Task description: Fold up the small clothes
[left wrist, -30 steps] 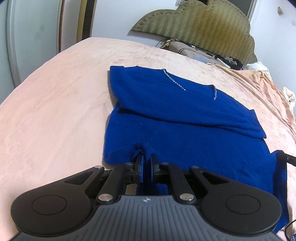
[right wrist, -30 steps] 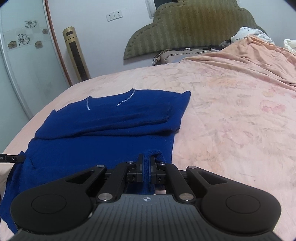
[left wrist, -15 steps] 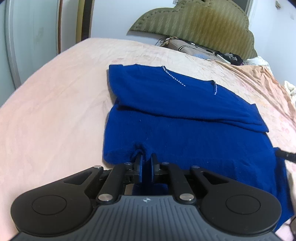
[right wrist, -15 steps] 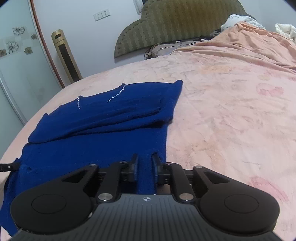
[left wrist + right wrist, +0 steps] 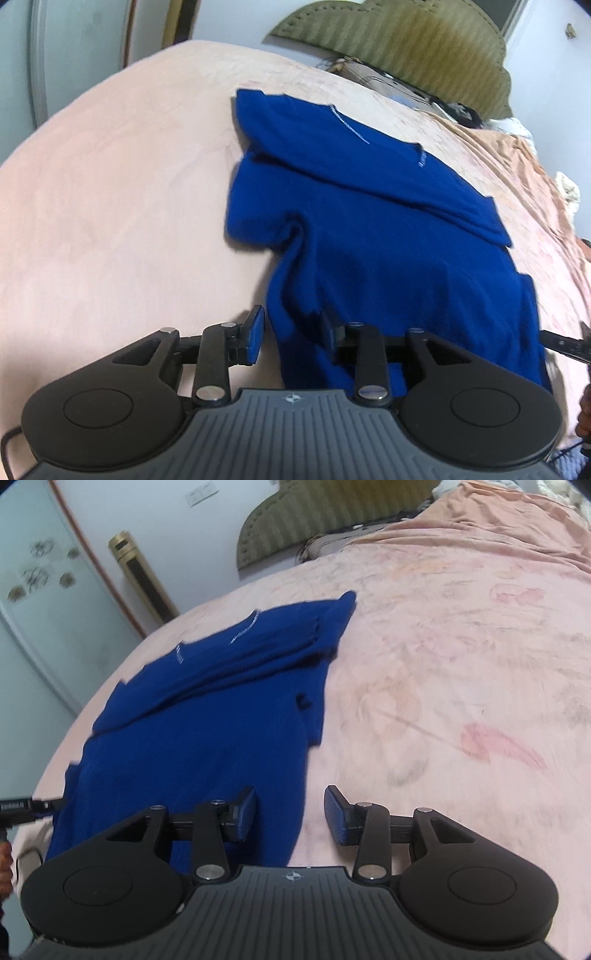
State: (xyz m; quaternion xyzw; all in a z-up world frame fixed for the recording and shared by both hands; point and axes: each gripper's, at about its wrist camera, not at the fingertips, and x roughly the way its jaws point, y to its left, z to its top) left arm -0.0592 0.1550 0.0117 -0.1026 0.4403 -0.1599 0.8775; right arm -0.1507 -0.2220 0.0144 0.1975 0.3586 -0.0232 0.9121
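Bed (image 5: 110,177) with pink floral cover fills both views, olive scalloped headboard (image 5: 332,513) at far end. Blue knit sweater (image 5: 388,251) flat on the cover, sleeves already folded across the chest, sparkly neckline pointing at headboard; long axis runs from tongs toward headboard. Hem end nearest both wrists, draping toward the near bed edge. Left tongs (image 5: 291,334): opening, hem's left corner between the jaws, left pad clear of the knit, far pad partly hidden by it, so looks like a release, not a grip. Right tongs (image 5: 290,818): opening too, wider; hem's right edge lies between the jaws nearer the left one, bare cover under the right one, no pad pressing. Both hands about equally close, one per hem corner. Likely next: regrab hem corners, carry up toward neckline for the crosswise fold. No containers in view. Other gripper's tip visible at each frame edge.
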